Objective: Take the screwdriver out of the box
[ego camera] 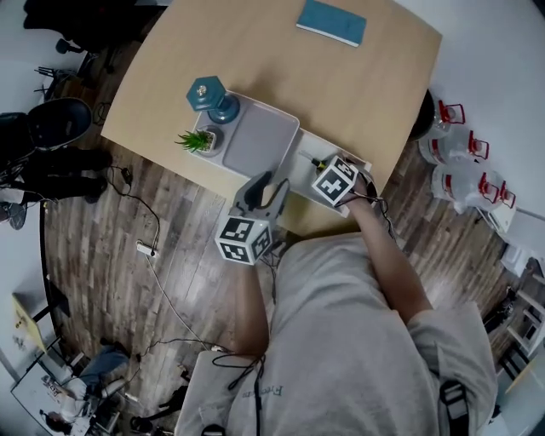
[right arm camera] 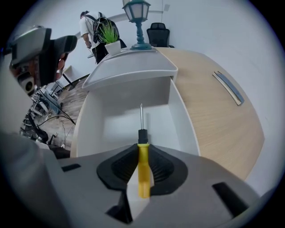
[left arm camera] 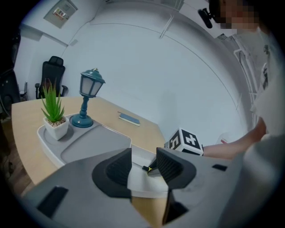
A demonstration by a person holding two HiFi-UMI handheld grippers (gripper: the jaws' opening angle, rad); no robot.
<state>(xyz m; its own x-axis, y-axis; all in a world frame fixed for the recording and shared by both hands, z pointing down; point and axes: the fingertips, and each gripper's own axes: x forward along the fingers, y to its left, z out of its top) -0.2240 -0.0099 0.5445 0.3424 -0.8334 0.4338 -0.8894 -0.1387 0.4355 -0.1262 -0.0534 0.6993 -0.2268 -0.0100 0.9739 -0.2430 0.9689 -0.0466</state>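
Note:
The screwdriver (right arm camera: pixel 142 149) has a yellow handle, a black collar and a thin metal shaft. My right gripper (right arm camera: pixel 143 167) is shut on the handle and points steeply down into the white box (right arm camera: pixel 129 95), the shaft's tip close to the box floor. In the head view this gripper (ego camera: pixel 330 172) hangs over the box (ego camera: pixel 308 149) at the table's near edge. My left gripper (ego camera: pixel 271 181) is open with nothing between its fingers, just left of the box. In the left gripper view a bit of the screwdriver (left arm camera: pixel 147 168) shows in the box beyond the open jaws.
A grey tray (ego camera: pixel 260 136) lies left of the box. It carries a teal lantern lamp (ego camera: pixel 211 95) and a small potted plant (ego camera: pixel 199 140). A blue notebook (ego camera: pixel 331 21) lies at the far side of the wooden table (ego camera: pixel 281 60). Cables run over the floor.

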